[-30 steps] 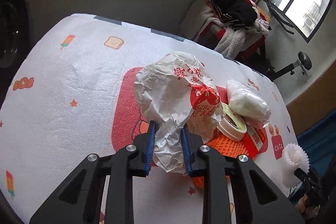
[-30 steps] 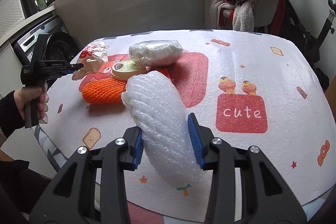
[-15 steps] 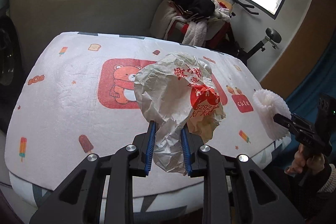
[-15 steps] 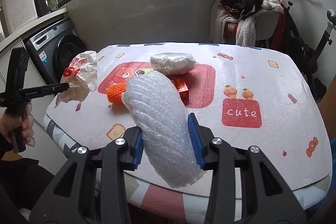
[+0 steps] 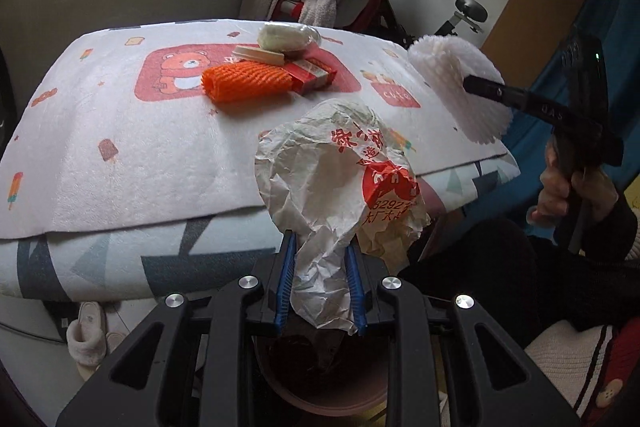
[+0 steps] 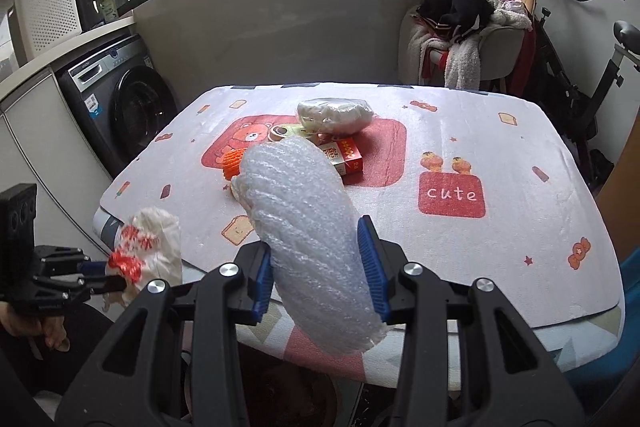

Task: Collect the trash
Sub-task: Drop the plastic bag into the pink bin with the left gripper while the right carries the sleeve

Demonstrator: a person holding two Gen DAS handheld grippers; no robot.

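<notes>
- Now your table [image 6: 520,267] carries the orange foam net [image 5: 244,81], red box [image 5: 310,77], tape roll [image 5: 258,54] and wrapped white bundle [image 6: 334,115].
- Your right gripper [image 6: 318,269] sits fairly wide, clamping the white foam sleeve [image 6: 308,235] past the table's near edge.
- Your left gripper [image 5: 322,285] is narrowed onto the crumpled paper bag [image 5: 332,187], above a dark bin [image 5: 320,375].

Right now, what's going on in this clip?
A person is clearing trash off a table with two handheld grippers. The left gripper has its jaws shut on a crumpled paper wrapper, held past the table edge above a bin. The right gripper clamps a bubble wrap roll. An orange foam net, red box, tape roll and plastic bundle remain on the table.
</notes>
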